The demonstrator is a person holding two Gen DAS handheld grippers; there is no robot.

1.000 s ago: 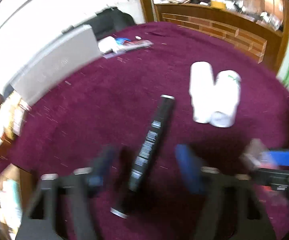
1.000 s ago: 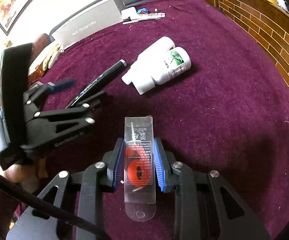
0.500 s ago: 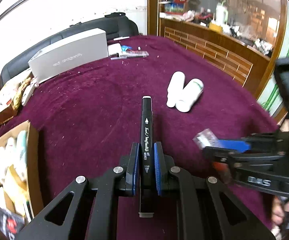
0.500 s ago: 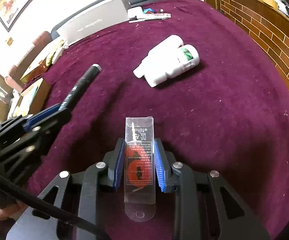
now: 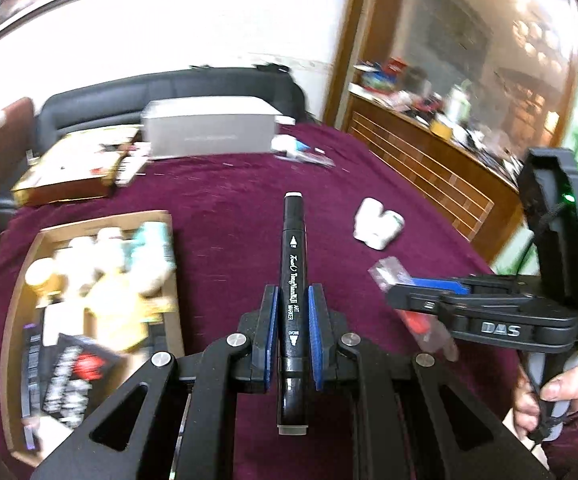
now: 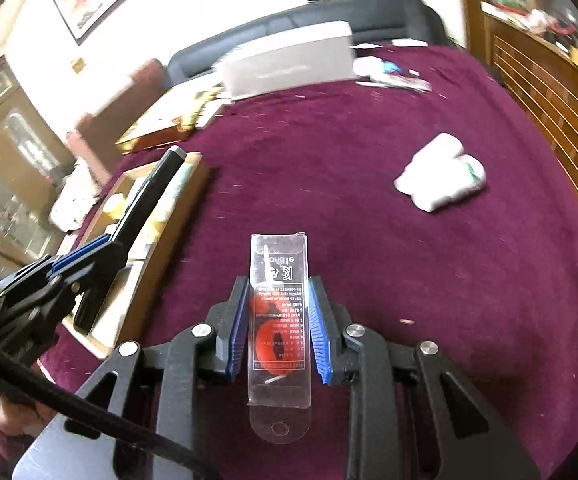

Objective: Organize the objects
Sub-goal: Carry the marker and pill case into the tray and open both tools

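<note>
My left gripper (image 5: 292,316) is shut on a black art marker (image 5: 293,264) and holds it above the maroon tablecloth; it also shows in the right wrist view (image 6: 89,256) over a wooden tray (image 6: 177,208). My right gripper (image 6: 278,320) is shut on a clear plastic packet (image 6: 279,304) with red parts inside; it shows at the right in the left wrist view (image 5: 429,288). The wooden tray (image 5: 21,292) at the left holds several bottles and packs. Two white bottles (image 5: 377,228) lie side by side on the cloth, also seen in the right wrist view (image 6: 441,176).
A grey box (image 5: 209,132) stands at the table's far edge, with small packets (image 5: 301,152) to its right and a gold box (image 5: 69,168) to its left. A black sofa (image 5: 169,88) and a wooden counter (image 5: 429,148) lie beyond.
My left gripper shut on the marker, lifted it off the cloth and swung left towards the tray. My right gripper kept hold of the packet and also turned left.
</note>
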